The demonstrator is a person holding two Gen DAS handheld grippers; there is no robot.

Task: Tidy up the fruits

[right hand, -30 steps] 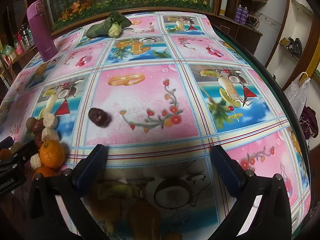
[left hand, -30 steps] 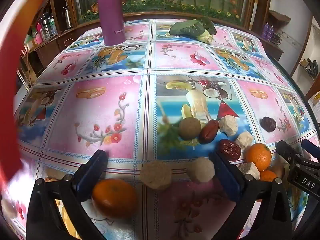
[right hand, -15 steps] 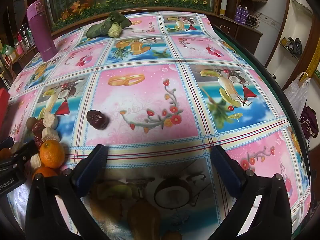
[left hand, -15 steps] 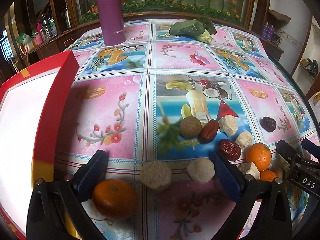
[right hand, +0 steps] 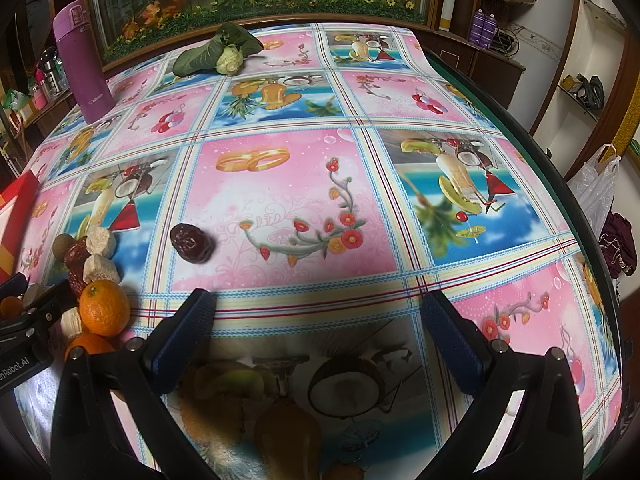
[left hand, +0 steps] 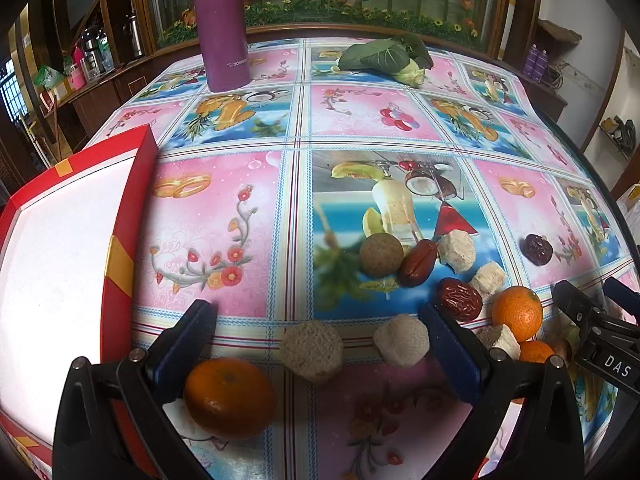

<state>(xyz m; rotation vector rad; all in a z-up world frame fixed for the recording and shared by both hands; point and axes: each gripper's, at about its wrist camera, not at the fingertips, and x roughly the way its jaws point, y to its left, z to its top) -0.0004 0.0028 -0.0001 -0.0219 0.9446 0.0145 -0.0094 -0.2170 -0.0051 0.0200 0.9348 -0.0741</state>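
Since a moment ago, the red box [left hand: 124,216] with its white inside has come further onto the table's left side and now lies flat on the glossy tablecloth [left hand: 224,216], printed in pink and blue picture squares. Behind stand a purple flask [left hand: 222,28], a leafy cabbage [left hand: 384,56] and wooden cabinets with plastic flowers. Between the spread fingers of the left gripper [left hand: 316,332] lie a smooth orange [left hand: 228,396] and two rough, pale lumps [left hand: 312,350]. Wrinkled dates [left hand: 458,298] sit just beyond. The right gripper [right hand: 316,316] is spread too, holding nothing.
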